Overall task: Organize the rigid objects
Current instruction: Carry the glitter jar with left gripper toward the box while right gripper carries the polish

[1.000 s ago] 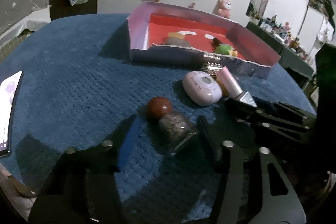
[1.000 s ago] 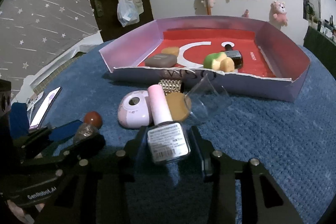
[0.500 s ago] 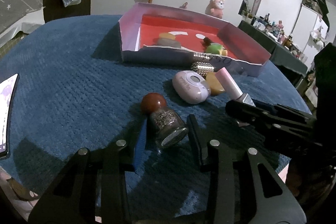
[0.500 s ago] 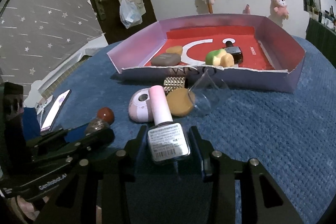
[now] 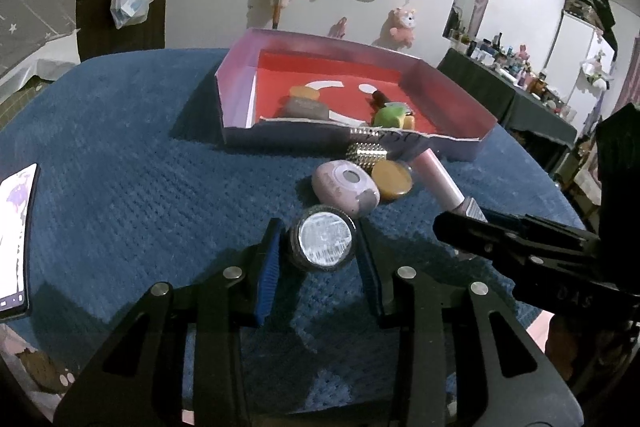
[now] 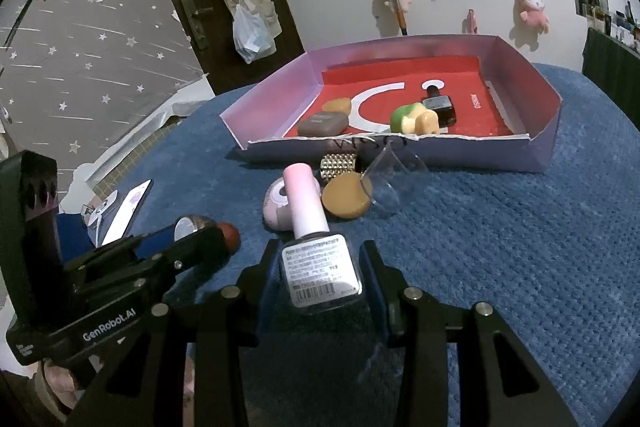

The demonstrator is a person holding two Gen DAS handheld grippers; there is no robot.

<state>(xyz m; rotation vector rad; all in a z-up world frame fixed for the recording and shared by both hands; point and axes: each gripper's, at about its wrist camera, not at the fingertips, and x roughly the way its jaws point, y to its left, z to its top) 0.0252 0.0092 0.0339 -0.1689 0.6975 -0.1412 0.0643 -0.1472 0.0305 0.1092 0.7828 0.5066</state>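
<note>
At the far left a phone (image 5: 16,239) lies on the blue cloth (image 5: 140,167), well apart from everything else.

The left gripper (image 5: 322,251) is closed on a small glitter bottle (image 5: 322,237), gripped at its body with the base turned toward the camera. In the right wrist view the bottle's red ball cap (image 6: 229,235) pokes out beyond the fingers. It looks lifted just clear of the cloth, though the angle makes that hard to confirm.

Ahead of it sits a loose cluster: a pink oval case (image 5: 346,189), a tan disc (image 5: 392,179) and a studded gold piece (image 5: 366,151), all touching or nearly so, with a clear cup (image 6: 386,183) tipped on its side beside the disc.

The right gripper (image 6: 320,273) is closed on a pink-capped polish bottle (image 6: 316,259), its labelled base facing the camera and its cap (image 6: 304,201) pointing toward the cluster.

Beyond lies the box (image 6: 548,131), red inside, already holding a grey case (image 6: 322,125), a tan stone (image 6: 338,105), a green-and-yellow toy (image 6: 414,119) and a dark polish bottle (image 6: 440,105).

So the step in hand is carrying: both grippers are loaded and the box is the likely destination. Next, each bottle must rise enough to pass over the cluster and the torn front wall (image 5: 320,135), then come down on bare red floor. The left side near the wall looks free for the glitter bottle; the right end suits the polish. The grippers are close together, so going in one at a time would avoid a clash.
</note>
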